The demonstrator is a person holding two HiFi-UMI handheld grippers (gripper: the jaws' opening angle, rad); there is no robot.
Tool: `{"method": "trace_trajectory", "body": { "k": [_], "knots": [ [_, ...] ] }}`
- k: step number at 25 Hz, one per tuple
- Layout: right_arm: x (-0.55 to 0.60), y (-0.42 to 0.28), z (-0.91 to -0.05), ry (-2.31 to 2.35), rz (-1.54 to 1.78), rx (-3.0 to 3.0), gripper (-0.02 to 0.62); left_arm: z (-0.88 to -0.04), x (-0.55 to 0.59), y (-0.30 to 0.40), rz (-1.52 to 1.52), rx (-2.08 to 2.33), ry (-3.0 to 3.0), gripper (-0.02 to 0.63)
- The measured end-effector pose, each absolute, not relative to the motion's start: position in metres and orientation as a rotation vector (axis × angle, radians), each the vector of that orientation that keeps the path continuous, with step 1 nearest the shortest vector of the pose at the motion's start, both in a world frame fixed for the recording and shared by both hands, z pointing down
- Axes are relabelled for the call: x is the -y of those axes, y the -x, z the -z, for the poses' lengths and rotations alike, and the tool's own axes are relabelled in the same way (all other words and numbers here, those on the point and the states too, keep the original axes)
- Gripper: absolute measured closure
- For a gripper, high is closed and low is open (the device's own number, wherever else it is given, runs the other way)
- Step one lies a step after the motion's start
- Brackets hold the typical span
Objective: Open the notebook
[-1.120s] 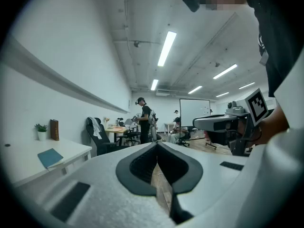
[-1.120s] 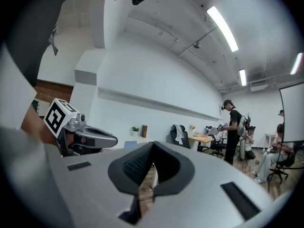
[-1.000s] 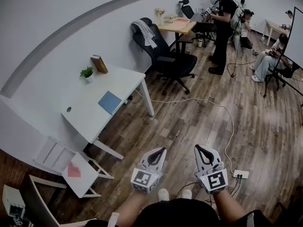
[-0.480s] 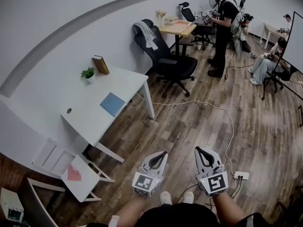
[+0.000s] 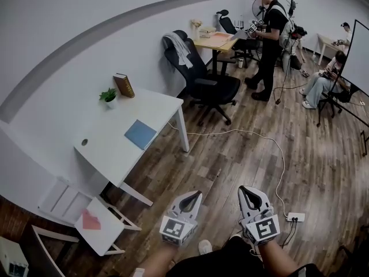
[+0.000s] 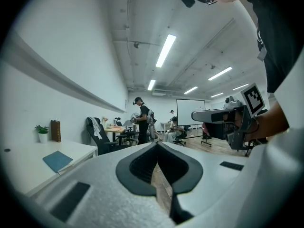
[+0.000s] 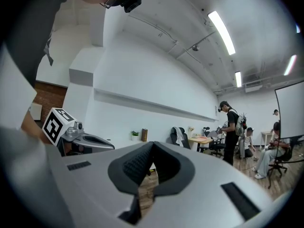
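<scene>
Head view: plain blue notebook (image 5: 140, 134) closed on desk (image 5: 106, 130)

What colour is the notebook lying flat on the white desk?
The notebook is plain blue, clearest in the head view.

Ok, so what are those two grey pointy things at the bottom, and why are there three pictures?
Those are pinching tools called grippers. A person holds the left gripper in one hand and the right gripper in the other. The wide picture comes from a camera on the person's head, looking down at the floor. The other two come from small cameras riding on each gripper, looking along its jaws. Both pairs of jaws are shut and hold nothing. Some way off stands a white table. On it lie a closed blue notebook, a potted plant and a brown book standing upright. Nothing touches the notebook yet.
</scene>
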State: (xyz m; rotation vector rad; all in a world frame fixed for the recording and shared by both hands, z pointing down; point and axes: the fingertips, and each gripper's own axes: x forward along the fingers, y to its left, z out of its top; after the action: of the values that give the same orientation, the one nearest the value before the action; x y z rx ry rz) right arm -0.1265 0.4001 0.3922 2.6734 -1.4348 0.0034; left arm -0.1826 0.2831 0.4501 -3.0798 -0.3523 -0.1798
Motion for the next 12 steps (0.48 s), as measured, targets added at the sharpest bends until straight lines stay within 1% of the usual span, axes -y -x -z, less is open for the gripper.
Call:
{"method": "trace_trajectory", "body": {
  "k": [5,12],
  "knots": [
    [-0.381,0.125,-0.391,-2.655,-0.001,1.477,0.594,-0.458,-0.268,0.180,0.188,0.341,3.096,0.601],
    [-0.353,0.100,-0.399,-2.626,-0.019,1.531,0.594,-0.464,-0.239,0.162,0.192,0.264,3.121,0.601]
  ]
}}
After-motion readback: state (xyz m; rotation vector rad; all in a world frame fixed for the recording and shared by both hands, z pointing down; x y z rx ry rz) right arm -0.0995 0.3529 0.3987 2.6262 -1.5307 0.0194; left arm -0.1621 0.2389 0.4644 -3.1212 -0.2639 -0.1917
